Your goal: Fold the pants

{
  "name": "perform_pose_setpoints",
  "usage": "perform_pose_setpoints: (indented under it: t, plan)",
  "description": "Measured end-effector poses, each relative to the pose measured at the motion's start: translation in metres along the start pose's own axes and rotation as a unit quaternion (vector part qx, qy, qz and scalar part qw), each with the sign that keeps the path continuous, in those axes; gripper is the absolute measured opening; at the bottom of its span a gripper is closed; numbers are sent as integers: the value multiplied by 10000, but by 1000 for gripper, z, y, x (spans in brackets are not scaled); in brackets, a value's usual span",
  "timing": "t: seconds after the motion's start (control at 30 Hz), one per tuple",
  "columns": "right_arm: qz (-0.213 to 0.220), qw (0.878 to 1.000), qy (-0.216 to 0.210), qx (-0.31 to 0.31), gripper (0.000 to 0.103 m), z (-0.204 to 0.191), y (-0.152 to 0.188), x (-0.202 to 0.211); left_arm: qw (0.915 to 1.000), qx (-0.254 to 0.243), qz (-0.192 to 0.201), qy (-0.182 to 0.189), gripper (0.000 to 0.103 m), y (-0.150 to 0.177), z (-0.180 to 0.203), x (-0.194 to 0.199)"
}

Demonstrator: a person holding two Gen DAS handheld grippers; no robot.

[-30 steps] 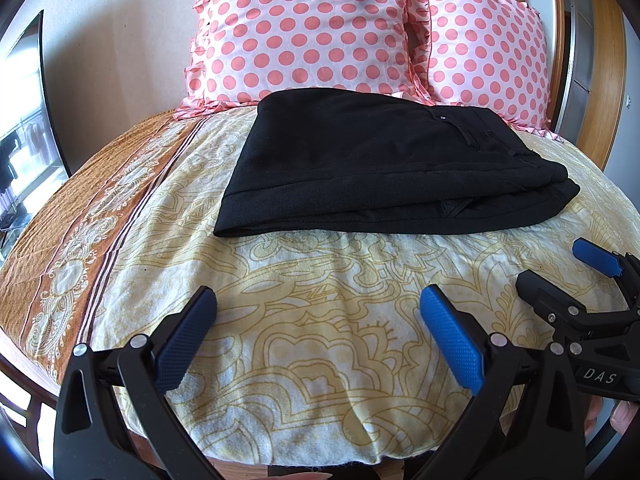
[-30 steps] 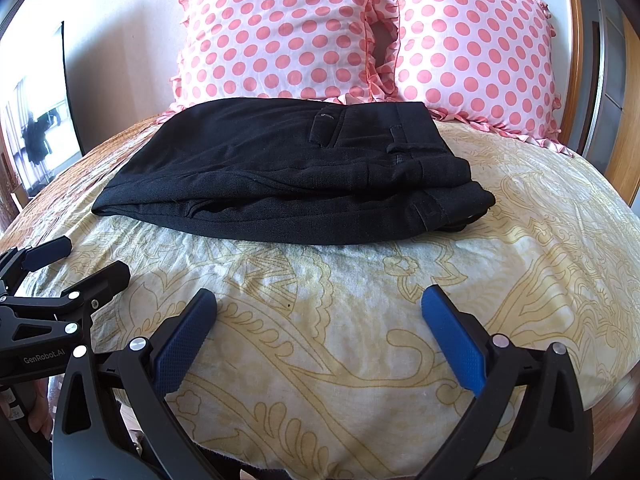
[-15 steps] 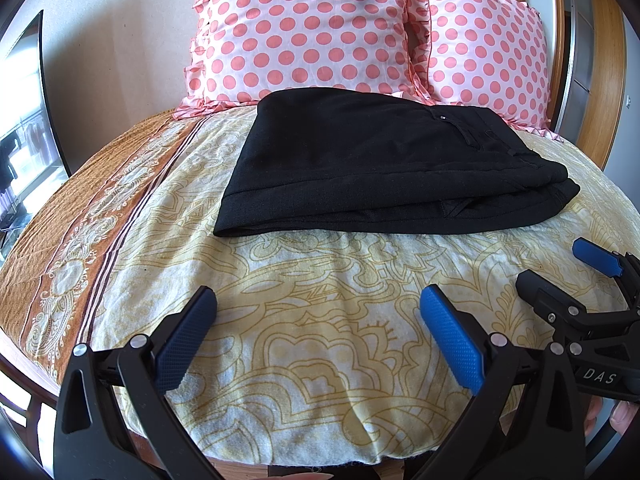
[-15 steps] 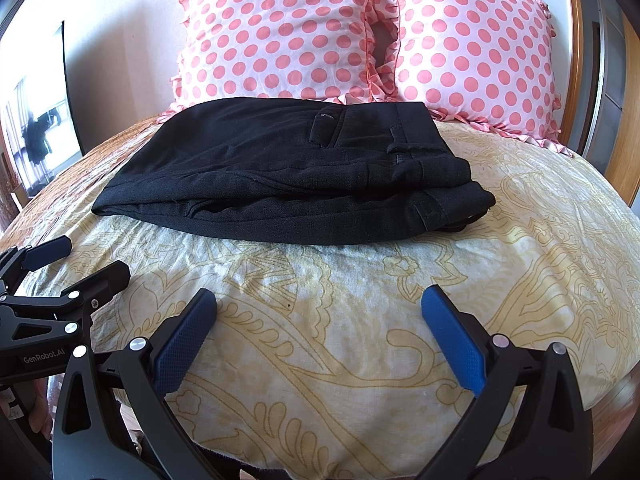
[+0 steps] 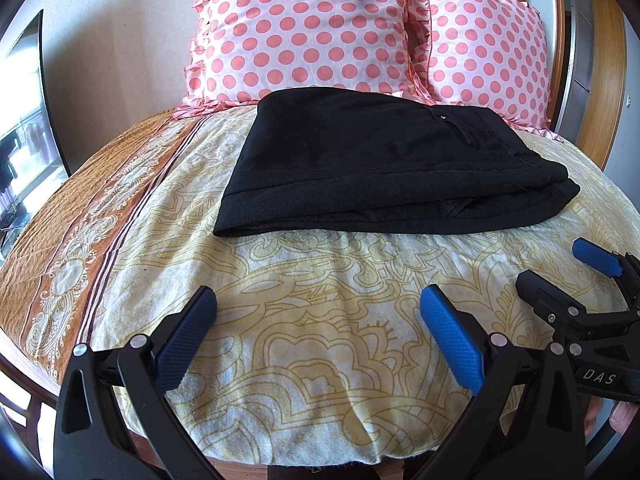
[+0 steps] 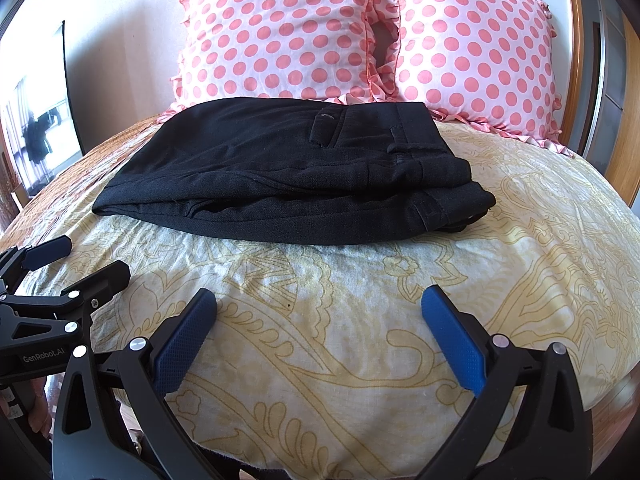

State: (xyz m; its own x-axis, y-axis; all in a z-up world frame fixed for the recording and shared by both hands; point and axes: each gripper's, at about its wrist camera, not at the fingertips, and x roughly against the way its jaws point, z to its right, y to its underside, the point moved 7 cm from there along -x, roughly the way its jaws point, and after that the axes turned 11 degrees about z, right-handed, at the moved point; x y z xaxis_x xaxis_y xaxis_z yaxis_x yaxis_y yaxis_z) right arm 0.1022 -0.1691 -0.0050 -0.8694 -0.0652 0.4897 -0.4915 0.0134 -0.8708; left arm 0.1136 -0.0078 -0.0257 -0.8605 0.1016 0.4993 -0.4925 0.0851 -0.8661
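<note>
Lying folded into a compact rectangle, the black pants (image 5: 384, 168) sit at about 12 o'clock on the bed (image 5: 320, 320), their far edge touching the two pink polka-dot pillows (image 6: 288, 32). Nothing has changed over the last second: both views match the earlier ones, and neither tool has shifted, which suggests the folding is finished and the person is resting. The left gripper (image 5: 320, 332) hangs wide, holding nothing, at 6 o'clock near the bed's front edge; the right gripper (image 6: 320, 332) is equally wide and empty just beside it. The pants look like a matte, fairly heavy weave, stacked in several layers with the waistband and a belt loop toward 3 o'clock. The bedcover is soft, slightly wrinkled cotton with yellow scrollwork.
</note>
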Motion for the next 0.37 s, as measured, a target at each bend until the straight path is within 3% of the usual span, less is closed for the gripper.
perform_pose_setpoints:
  t: [0.37]
  plan:
    - [0,10000,0,1,102,0,0,0,10000,-4,-16,33,101,0,-1,-1]
